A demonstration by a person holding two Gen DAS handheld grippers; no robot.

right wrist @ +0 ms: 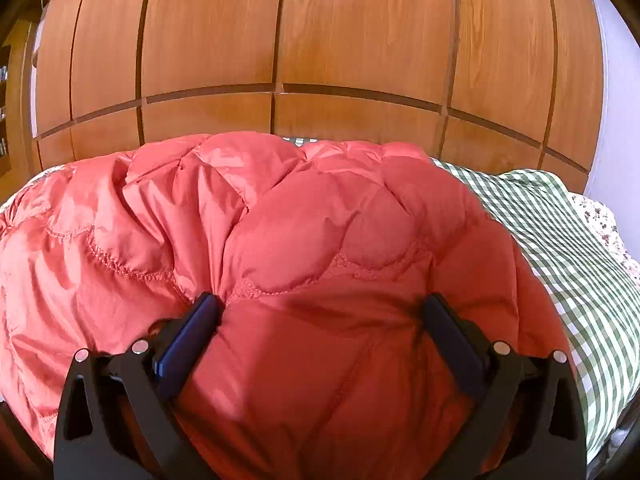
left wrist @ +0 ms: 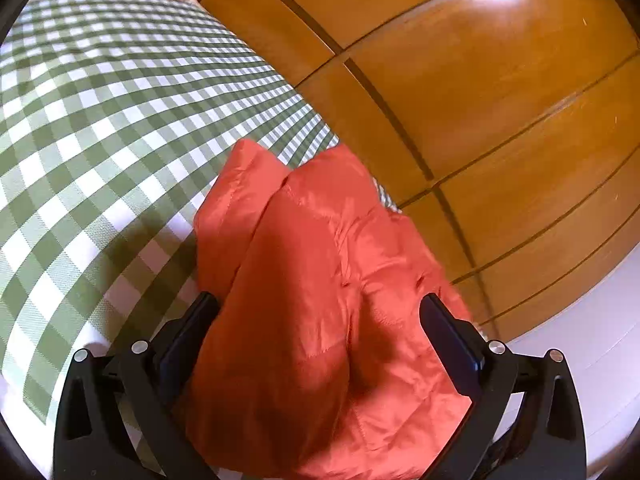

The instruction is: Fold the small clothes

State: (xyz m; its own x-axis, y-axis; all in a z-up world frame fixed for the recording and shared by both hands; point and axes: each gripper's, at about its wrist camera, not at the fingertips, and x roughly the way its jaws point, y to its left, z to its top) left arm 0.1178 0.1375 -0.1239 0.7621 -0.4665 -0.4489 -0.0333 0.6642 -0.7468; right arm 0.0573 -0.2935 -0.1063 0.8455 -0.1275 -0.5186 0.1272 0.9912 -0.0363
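An orange-red quilted puffer garment (left wrist: 320,272) lies on a green-and-white checked cloth (left wrist: 100,128). In the left wrist view a bunched part of it fills the space between the fingers of my left gripper (left wrist: 320,308), whose jaws stand wide apart. In the right wrist view the garment (right wrist: 280,224) spreads across most of the frame, puffy with scalloped stitching. My right gripper (right wrist: 320,308) is open, its fingers pressed down on the fabric at either side of a fold.
A wall of brown wooden wardrobe doors (right wrist: 320,40) stands close behind the bed. The checked cloth (right wrist: 568,240) shows at the right, with a floral cover (right wrist: 604,216) at its edge. A white wall (left wrist: 592,340) is at the lower right.
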